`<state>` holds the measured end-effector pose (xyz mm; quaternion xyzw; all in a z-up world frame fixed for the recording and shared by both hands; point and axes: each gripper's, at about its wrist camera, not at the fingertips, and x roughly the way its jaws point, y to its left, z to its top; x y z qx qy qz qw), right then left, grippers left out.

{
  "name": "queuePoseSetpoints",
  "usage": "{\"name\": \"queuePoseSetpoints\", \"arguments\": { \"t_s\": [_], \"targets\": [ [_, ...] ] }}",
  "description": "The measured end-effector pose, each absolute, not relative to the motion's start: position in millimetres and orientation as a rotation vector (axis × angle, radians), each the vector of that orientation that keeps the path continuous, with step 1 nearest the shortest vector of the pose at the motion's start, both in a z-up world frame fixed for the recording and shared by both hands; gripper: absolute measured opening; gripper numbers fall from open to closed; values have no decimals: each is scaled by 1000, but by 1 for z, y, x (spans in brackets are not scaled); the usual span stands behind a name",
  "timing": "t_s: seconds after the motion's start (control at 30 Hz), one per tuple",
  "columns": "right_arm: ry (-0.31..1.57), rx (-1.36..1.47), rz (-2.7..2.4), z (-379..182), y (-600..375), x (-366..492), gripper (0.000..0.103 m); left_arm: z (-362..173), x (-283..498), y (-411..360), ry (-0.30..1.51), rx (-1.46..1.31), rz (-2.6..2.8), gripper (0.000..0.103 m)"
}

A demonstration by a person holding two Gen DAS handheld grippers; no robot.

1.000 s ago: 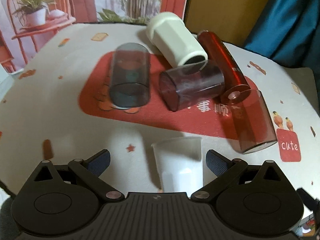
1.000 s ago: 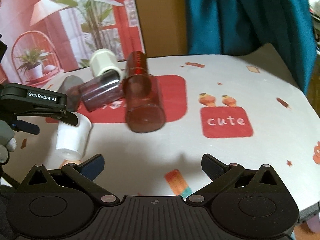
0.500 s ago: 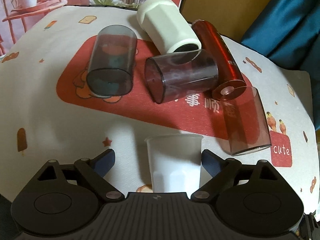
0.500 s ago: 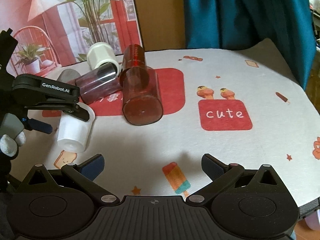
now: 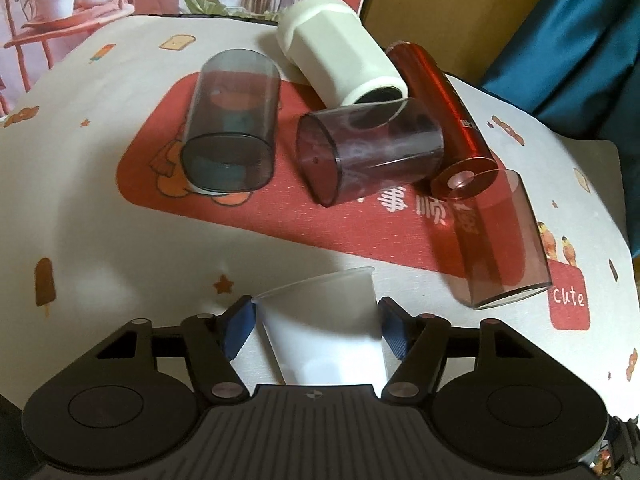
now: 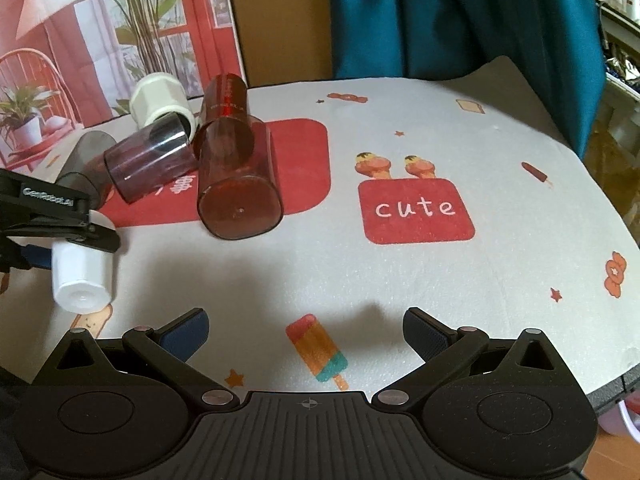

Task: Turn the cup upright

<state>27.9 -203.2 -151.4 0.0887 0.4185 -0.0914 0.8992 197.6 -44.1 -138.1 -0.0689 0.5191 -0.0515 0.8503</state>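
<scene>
A white translucent plastic cup [image 5: 324, 328] lies on its side between the fingers of my left gripper [image 5: 318, 320], which is shut on it near the rim. In the right wrist view the same cup [image 6: 82, 276] shows at the left, base toward the camera, clamped by the left gripper [image 6: 86, 226] and tilted just above the cloth. My right gripper [image 6: 306, 330] is open and empty over the front of the table, above a popsicle print.
Beyond lie a grey tumbler [image 5: 232, 128], a purple tumbler [image 5: 368, 148], a white mug [image 5: 340, 48], a red bottle [image 5: 444, 116] and a red tumbler [image 5: 500, 240], all on their sides. A teal curtain [image 6: 460, 16] hangs behind.
My left gripper has closed its fingers onto the white cup and tilted it. The right gripper has drawn slightly nearer the table and stayed open.
</scene>
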Motion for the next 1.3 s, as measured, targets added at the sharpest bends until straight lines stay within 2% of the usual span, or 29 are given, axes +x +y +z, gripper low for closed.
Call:
{"name": "queuePoseSetpoints", "arguments": {
  "t_s": [0.47, 0.77, 0.97, 1.3],
  "targets": [
    [851, 149, -188, -145, -195, 25, 103, -140, 182, -20, 1087, -199, -97, 69],
    [839, 175, -193, -141, -197, 21, 103, -118, 152, 2, 966, -122, -92, 68],
    [829, 186, -187, -139, -198, 18, 103, -113, 142, 26, 936, -184, -43, 68],
    [835, 203, -194, -142, -201, 18, 103, -110, 146, 19, 885, -115, 24, 68]
  ]
}}
